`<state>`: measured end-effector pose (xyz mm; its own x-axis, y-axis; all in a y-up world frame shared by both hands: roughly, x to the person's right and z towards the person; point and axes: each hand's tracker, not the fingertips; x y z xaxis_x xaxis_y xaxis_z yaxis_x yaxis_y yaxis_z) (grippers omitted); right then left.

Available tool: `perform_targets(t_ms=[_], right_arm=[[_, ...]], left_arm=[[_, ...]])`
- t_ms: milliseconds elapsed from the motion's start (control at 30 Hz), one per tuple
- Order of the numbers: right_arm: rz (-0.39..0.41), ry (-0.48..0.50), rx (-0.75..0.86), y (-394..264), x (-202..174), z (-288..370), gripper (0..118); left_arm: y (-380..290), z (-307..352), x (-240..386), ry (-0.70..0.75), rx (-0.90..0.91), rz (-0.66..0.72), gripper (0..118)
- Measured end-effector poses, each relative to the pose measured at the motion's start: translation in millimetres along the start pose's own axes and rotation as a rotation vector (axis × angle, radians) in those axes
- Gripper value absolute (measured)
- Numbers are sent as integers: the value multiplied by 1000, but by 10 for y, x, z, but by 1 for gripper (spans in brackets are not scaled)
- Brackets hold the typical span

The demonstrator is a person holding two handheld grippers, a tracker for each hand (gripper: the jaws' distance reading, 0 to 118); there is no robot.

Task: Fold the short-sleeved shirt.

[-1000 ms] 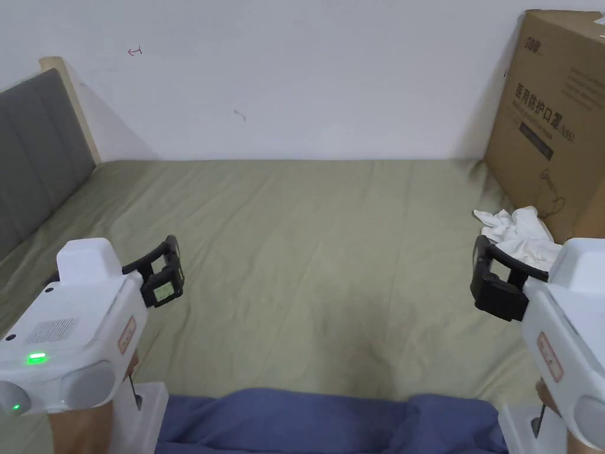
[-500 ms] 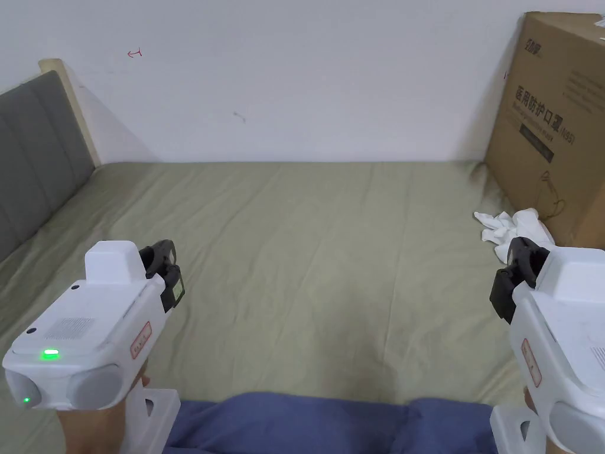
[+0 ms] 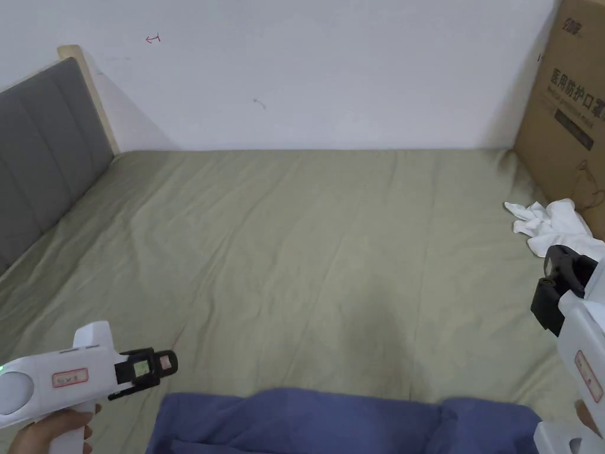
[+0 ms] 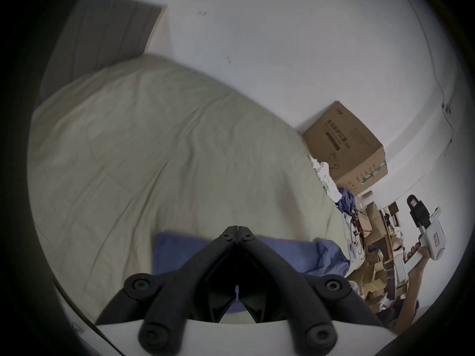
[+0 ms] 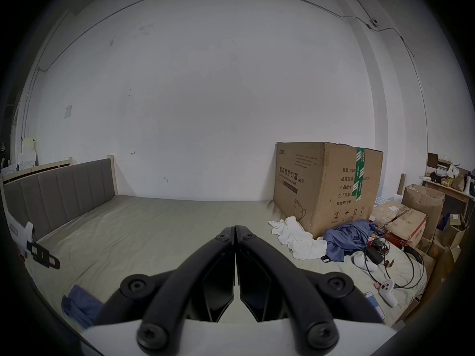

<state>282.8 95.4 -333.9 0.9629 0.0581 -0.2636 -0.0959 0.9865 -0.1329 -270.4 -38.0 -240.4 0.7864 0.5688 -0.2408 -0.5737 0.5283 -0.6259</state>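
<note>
The cardboard box (image 5: pixel 326 187) carries printed Chinese characters, with "(N95)" and the English line "Medical protective mask" on its front face, and "2400" and "50cm" on its side by the green tape (image 5: pixel 359 174).

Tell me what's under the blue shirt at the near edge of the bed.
The blue shirt lies on the green bedsheet, which shows all around it. Anything beneath the fabric itself is covered.

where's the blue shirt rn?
The blue fabric shirt lies on the bed's near edge, bottom centre of the head view, between the left gripper and right gripper.
</note>
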Motion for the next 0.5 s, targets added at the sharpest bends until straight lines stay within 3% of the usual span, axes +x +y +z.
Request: perform_targets(t_ms=[100, 167, 233, 333, 500], right_arm=[[2, 0, -16, -32, -8, -58, 0], [10, -5, -22, -71, -27, -88, 0], [15, -8, -36, -102, -54, -109, 0], [18, -2, -52, -156, -77, -134, 0], [35, -6, -88, -216, -122, -198, 0]], left_arm=[[-33, -151, -440, 30, -78, 74, 7], [-83, -228, -624, 5, -126, 159, 39], [-161, -296, -755, -34, -170, 250, 84], [-282, -329, -789, -9, -150, 230, 90], [-428, -430, -793, -38, -196, 243, 89]])
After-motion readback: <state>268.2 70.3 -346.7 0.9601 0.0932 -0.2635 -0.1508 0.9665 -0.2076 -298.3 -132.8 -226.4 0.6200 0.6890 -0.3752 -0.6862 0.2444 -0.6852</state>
